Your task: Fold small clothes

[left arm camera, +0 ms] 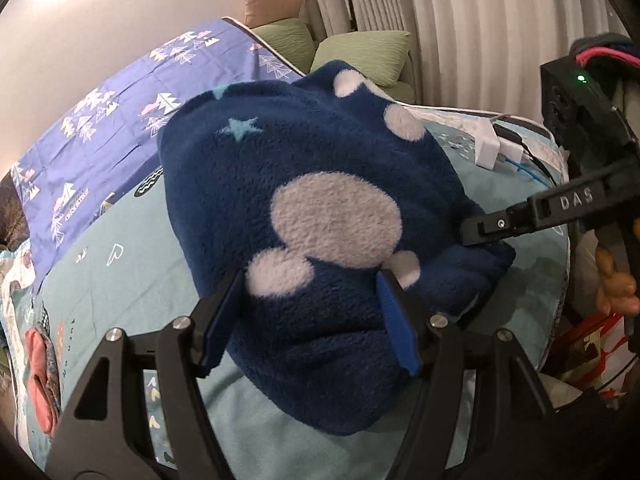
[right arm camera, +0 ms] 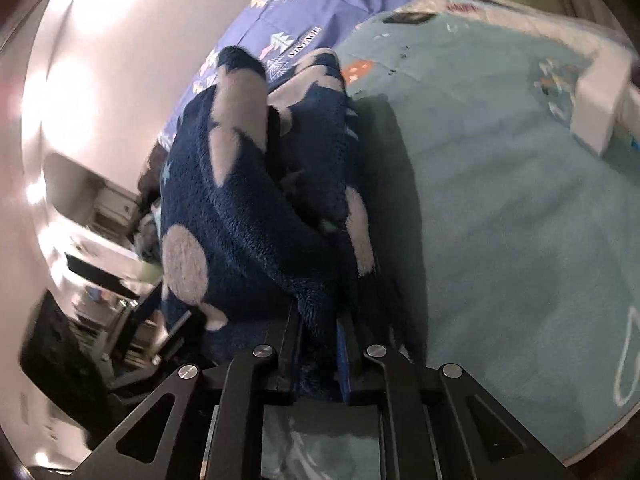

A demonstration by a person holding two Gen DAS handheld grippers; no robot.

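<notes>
A dark blue fleece garment with pale round patches and small light stars is bunched up on the bed, lying over a light teal blanket. The left hand-held gripper has its jaws set wide, one finger on each side of the near part of the bundle; its blue pads lie against the fleece, but I cannot tell whether they press it. The right hand-held gripper is nearly closed and pinches a thick fold of the same garment, which rises in a ridge away from its fingers. In the left wrist view that right gripper reaches in from the right side and meets the garment's right edge, with part of a hand behind it. Beyond the bundle, to the left, lies a purple sheet printed with small tree shapes, and green pillows sit at the far end beside a pleated curtain. A white charger block with cables rests on the blanket at far right.
</notes>
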